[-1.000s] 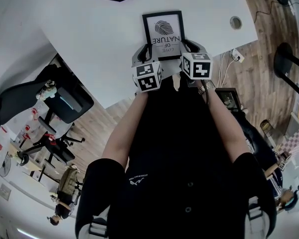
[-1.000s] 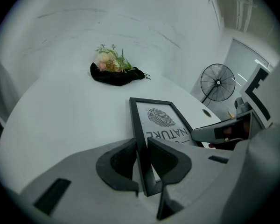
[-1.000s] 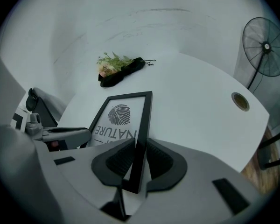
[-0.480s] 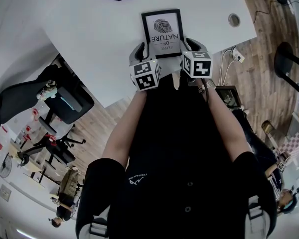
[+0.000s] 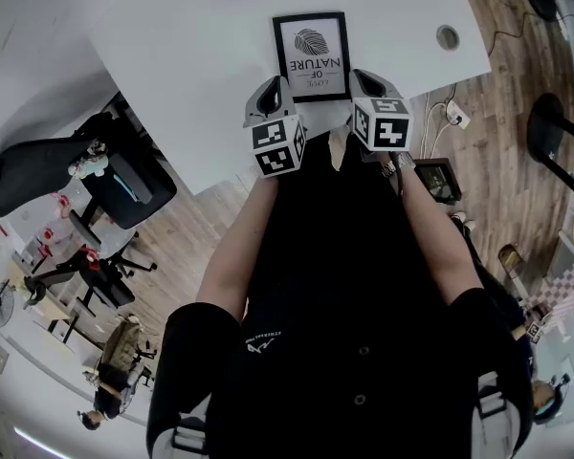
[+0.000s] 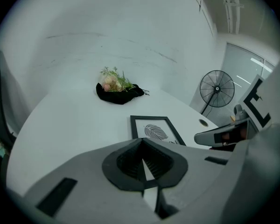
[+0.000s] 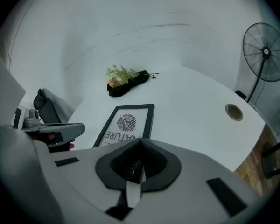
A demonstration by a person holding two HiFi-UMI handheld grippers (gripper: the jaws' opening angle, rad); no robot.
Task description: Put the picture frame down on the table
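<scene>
The picture frame lies flat on the white table. It is black-edged, with a leaf print and the word NATURE. My left gripper is just short of its near left corner, and my right gripper is just short of its near right corner. Both are shut with nothing between the jaws. In the left gripper view the frame lies beyond the closed left gripper. From the right gripper view, the frame lies ahead of the closed right gripper.
A black cloth with flowers sits at the far side of the table. A round cable hole is near the table's right edge. A standing fan is beyond the table, and an office chair stands to the left.
Both grippers have drawn back a little from the frame's near corners. The frame stays flat on the table.
</scene>
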